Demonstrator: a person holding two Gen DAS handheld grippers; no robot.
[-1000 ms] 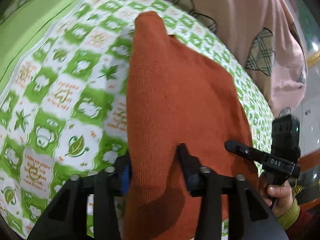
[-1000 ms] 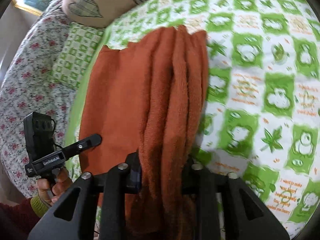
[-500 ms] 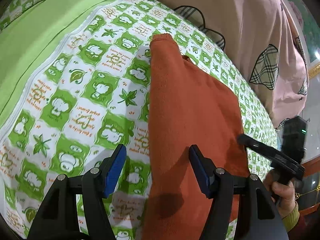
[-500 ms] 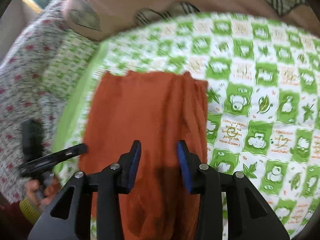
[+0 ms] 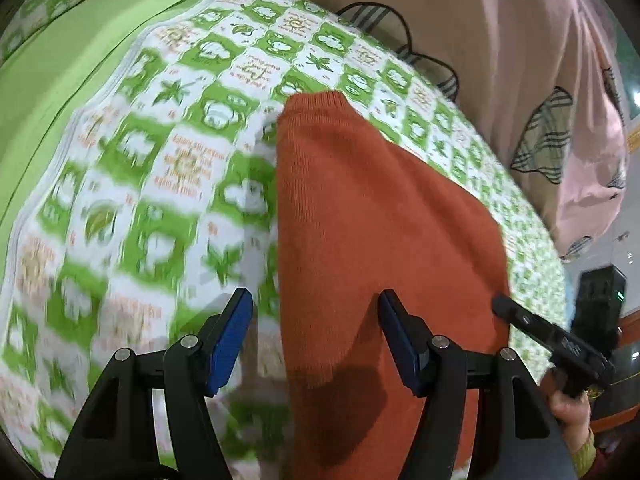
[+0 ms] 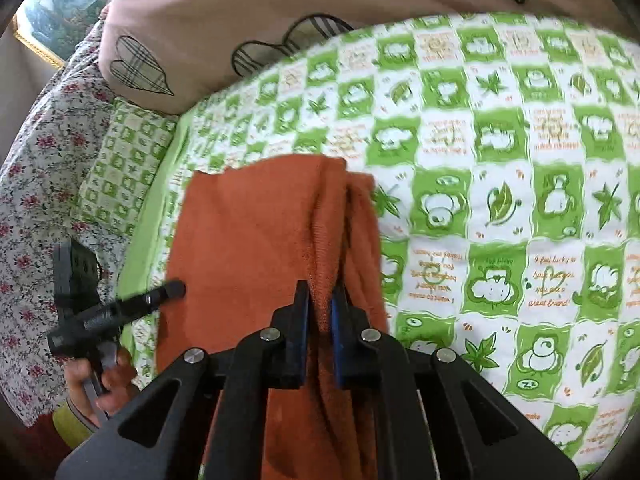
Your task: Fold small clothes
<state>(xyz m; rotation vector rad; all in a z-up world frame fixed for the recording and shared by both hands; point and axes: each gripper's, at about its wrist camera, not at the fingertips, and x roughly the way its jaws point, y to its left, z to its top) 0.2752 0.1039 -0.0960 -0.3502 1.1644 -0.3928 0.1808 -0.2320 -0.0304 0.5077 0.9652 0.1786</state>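
An orange-red knit garment (image 5: 380,232) lies folded lengthwise on a green-and-white patterned sheet (image 5: 160,160). My left gripper (image 5: 316,336) is open; its jaws straddle the garment's left edge near the near end. In the right wrist view my right gripper (image 6: 319,312) is shut on a raised ridge of the same garment (image 6: 256,240), near its right side. The right gripper also shows at the right of the left wrist view (image 5: 520,316), and the left gripper at the left of the right wrist view (image 6: 160,292).
A pink quilt with plaid leaf patches (image 5: 540,80) lies along the far side of the bed, also in the right wrist view (image 6: 200,40). A floral sheet (image 6: 36,184) and a green checked pillow (image 6: 120,172) lie at the left.
Both grippers let go of the garment half a second ago. The left has stayed open and moved closer; the right has shut again on a fold of the garment.
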